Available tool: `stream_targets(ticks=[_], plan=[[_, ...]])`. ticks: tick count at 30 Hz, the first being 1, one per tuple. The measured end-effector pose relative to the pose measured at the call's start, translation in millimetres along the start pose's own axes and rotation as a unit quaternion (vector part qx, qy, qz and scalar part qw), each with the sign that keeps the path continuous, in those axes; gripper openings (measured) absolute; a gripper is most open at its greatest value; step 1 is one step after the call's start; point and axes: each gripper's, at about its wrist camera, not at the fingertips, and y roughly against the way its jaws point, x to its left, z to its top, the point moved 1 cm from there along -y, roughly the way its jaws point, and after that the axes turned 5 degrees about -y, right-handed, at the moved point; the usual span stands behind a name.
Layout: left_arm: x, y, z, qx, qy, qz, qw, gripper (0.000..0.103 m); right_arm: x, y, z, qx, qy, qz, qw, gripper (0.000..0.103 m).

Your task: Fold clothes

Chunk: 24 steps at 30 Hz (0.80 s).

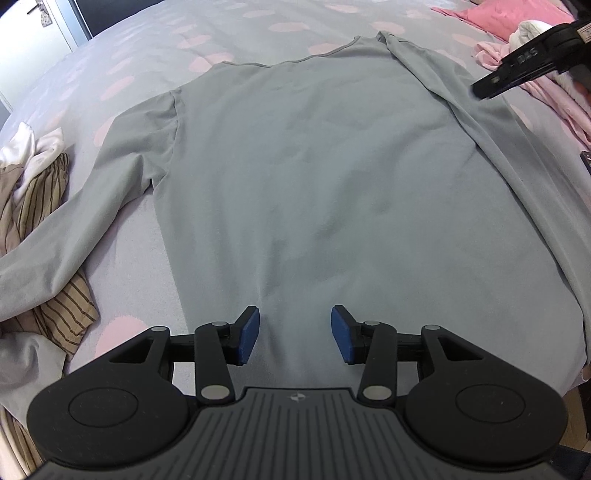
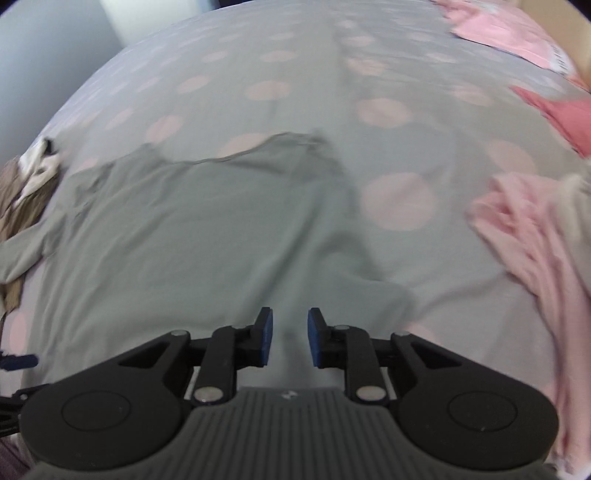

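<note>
The left tool (image 1: 294, 334) is seen at six o'clock with its blue rubber pads spread apart and nothing pinched between them, poised over the hem end of a grey long-sleeved shirt (image 1: 295, 166). The shirt, of soft matte knit, is laid flat on the bed (image 1: 258, 22), its body stretching from the pads toward twelve o'clock, where the curved neckline is found. One sleeve is trailed out toward eight o'clock; the other is folded in along the edge toward two o'clock. The right tool (image 2: 290, 338) is shown in its own blurred view with pads parted and empty, the shirt's smooth cloth lying beneath and beyond them. Crumpled striped tan fabric (image 1: 44, 206) is heaped at nine o'clock, partly under the sleeve, and rumpled pink garments (image 1: 546, 96) are piled at two o'clock. The bed is covered by a grey sheet dotted with round pink spots.
</note>
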Motion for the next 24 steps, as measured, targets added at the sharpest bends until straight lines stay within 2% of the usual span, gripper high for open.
stream_targets(ticks=[3,5,8,11,14,17,19,22,24], plan=[[5,5,-2,-0.014,0.007,0.007,0.9999,0.041,-13,2,-3,0.006,-0.026,-0.015,1.000,0.024],[16,9,-5,-0.024,0.031,0.012,0.9992,0.041,-18,3,-6,0.010,-0.038,-0.021,0.999,0.025],[41,15,-13,-0.037,0.078,0.026,0.9959,0.041,-8,8,-11,0.008,-0.013,-0.015,1.000,0.025],[70,28,-27,-0.056,0.118,0.063,0.9895,0.041,2,13,-15,0.007,0.012,-0.004,1.000,0.025],[98,47,-42,-0.078,0.144,0.126,0.9785,0.041,14,18,-19,0.009,0.026,0.010,1.000,0.025],[126,69,-55,-0.101,0.160,0.204,0.9606,0.042,26,23,-24,0.013,0.038,0.016,0.999,0.029],[145,80,-64,-0.106,0.173,0.244,0.9482,0.051,33,24,-26,0.018,0.039,0.016,0.999,0.029],[169,92,-72,-0.104,0.189,0.281,0.9353,0.052,44,29,-28,0.021,0.038,0.018,0.999,0.029],[185,93,-75,-0.104,0.199,0.282,0.9327,0.059,54,34,-27,0.017,0.043,0.025,0.999,0.029]])
